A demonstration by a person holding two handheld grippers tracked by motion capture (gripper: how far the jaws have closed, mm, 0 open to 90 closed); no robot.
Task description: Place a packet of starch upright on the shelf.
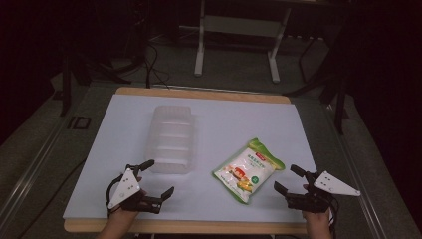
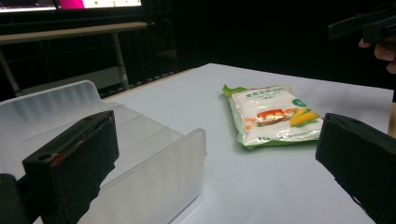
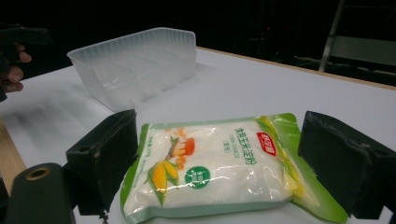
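A green-edged white food packet [image 1: 247, 170] with a corn picture lies flat on the white table mat [image 1: 239, 119], right of centre. A clear plastic tray [image 1: 170, 138] stands left of it, nothing in it. My left gripper [image 1: 159, 177] hovers at the tray's near end, open and empty; in the left gripper view one jaw overlaps the tray [image 2: 140, 154] and the packet [image 2: 271, 114] lies farther off. My right gripper [image 1: 288, 179] is open just right of the packet. Its jaws stand either side of the packet [image 3: 215, 168] without touching it, with the tray [image 3: 140, 65] beyond.
The mat covers a wooden tabletop [image 1: 199, 226] whose edge shows front and back. Grey metal stand legs [image 1: 200, 45] and cables lie on the dark floor beyond the table. Between tray and packet the mat is bare.
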